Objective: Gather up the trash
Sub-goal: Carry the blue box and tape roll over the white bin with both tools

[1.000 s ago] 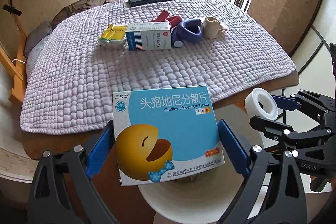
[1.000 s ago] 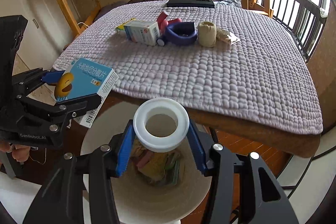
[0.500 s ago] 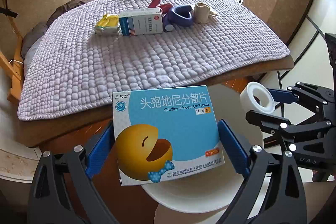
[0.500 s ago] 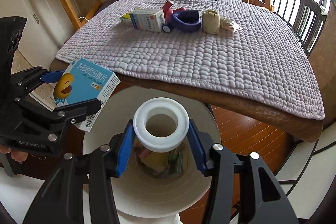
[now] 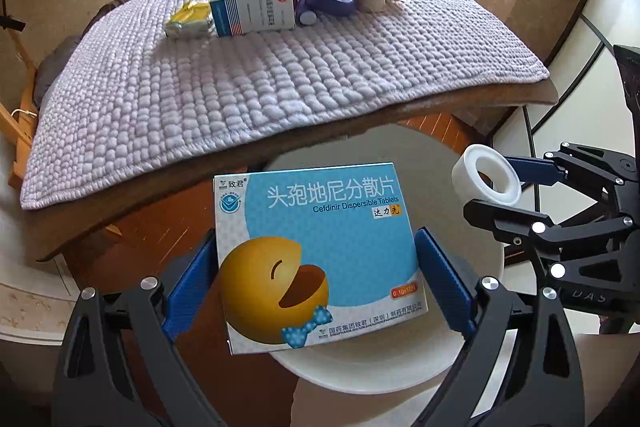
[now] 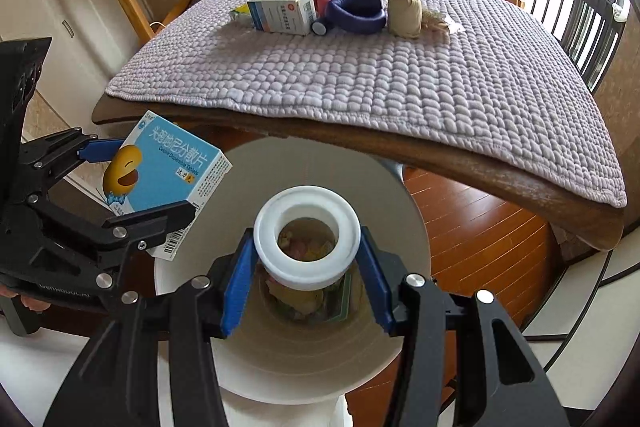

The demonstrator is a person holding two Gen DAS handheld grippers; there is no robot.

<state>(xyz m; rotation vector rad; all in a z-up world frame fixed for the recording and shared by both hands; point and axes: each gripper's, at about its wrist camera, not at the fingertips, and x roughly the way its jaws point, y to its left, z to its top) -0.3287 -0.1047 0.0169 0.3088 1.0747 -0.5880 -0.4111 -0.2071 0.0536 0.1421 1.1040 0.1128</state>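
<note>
Left gripper (image 5: pixel 316 279) clamps the Cefdinir tablet box (image 5: pixel 318 247); right gripper (image 6: pixel 306 267) clamps the white tape roll (image 6: pixel 307 237); both over the white bin (image 6: pixel 404 343).

Both wrist views above bin (image 5: pixel 472 339)

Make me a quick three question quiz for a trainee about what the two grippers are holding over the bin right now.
1. True or false: the left gripper is empty.
2. The right gripper holds: A) white tape roll B) purple ring C) yellow packet.
3. Fill in: both items hang above the white ___.

Key: 1 false, it clamps the blue medicine box. 2 A. 3 bin.
</note>
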